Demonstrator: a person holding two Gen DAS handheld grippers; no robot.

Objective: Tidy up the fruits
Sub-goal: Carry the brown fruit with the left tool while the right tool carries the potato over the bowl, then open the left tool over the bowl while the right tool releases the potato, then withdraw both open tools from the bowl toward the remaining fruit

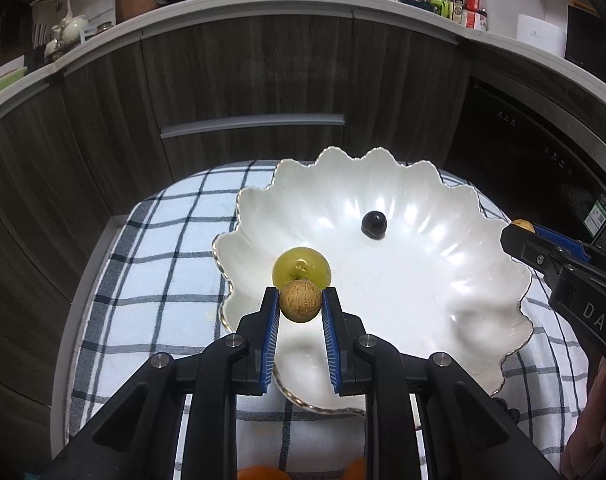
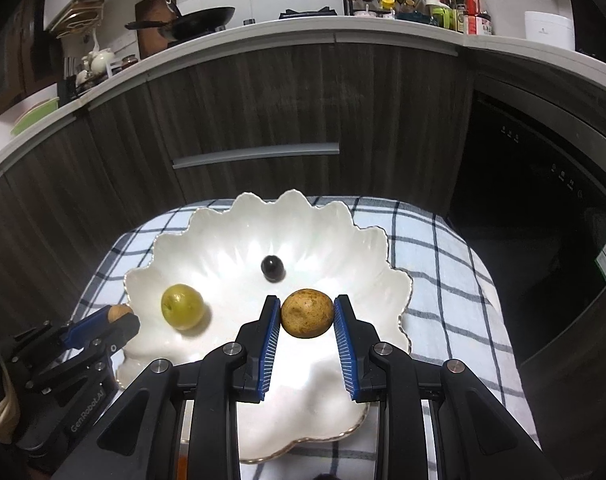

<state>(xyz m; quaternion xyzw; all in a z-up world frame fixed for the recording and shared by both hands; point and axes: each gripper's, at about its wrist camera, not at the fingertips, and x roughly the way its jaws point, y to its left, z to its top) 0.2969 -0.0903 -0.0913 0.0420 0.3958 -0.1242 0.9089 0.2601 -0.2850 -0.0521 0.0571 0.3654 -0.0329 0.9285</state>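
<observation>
Glossy pearly white bowl (image 1: 403, 264) with gilt scalloped rim, smooth shiny green fruit (image 1: 301, 267) at its 9 o'clock, glossy black grape (image 1: 374, 224) near centre, matt rough brown fruit (image 1: 300, 301), woven checked cloth (image 1: 151, 264), ribbed blue pads (image 1: 271, 344), wood-grain cabinet fronts (image 1: 243, 80)

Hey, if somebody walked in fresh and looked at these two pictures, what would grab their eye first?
Probably the big white scalloped bowl on the checked cloth, holding a green fruit and a small dark fruit. Next, the two black claws over it, each pinching a small brown fruit: the left claw holds a round one over the bowl's near left side, the right claw a bigger one near the middle.
</observation>
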